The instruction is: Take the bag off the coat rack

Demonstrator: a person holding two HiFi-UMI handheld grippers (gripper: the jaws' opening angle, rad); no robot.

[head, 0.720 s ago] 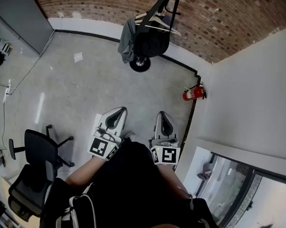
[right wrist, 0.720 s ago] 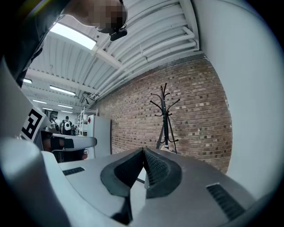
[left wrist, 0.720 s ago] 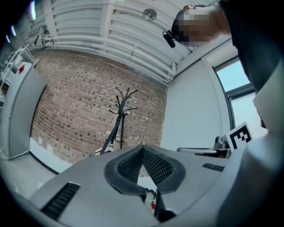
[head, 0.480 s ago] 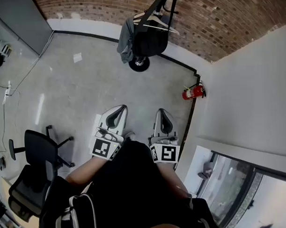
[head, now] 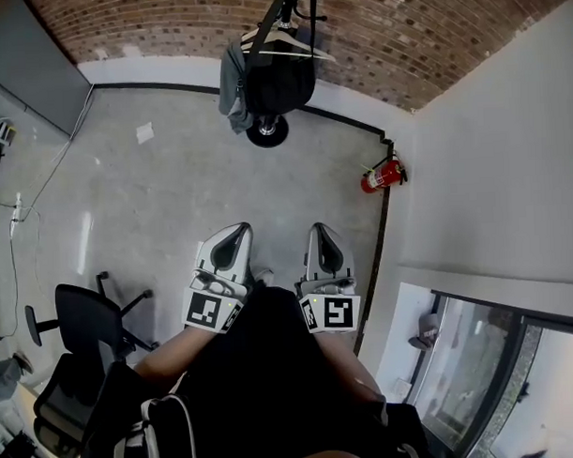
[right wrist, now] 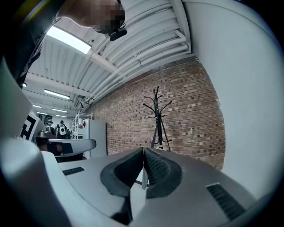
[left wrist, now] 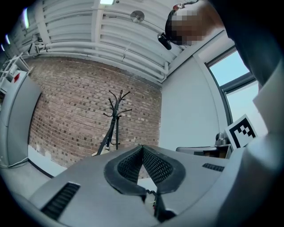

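A black coat rack [head: 281, 17] stands by the brick wall at the top of the head view, its round base [head: 266, 132] on the floor. A black bag [head: 279, 80] hangs from it beside a grey garment [head: 232, 84] and a pale hanger [head: 282, 36]. The rack's bare upper hooks show in the left gripper view [left wrist: 116, 106] and the right gripper view [right wrist: 156, 106]. Both grippers are held low, close to the person's body, far from the rack. My left gripper [head: 236, 231] is shut with nothing in it. My right gripper [head: 321, 230] is shut and empty too.
A red fire extinguisher [head: 382, 176] stands by the white wall at the right. A black office chair [head: 88, 319] stands at the lower left. A paper scrap [head: 145, 132] lies on the grey floor. A window [head: 479, 376] is at the lower right.
The view has shifted, so the coat rack and extinguisher sit slightly higher and further left in the frame. Both grippers keep their place and stay shut.
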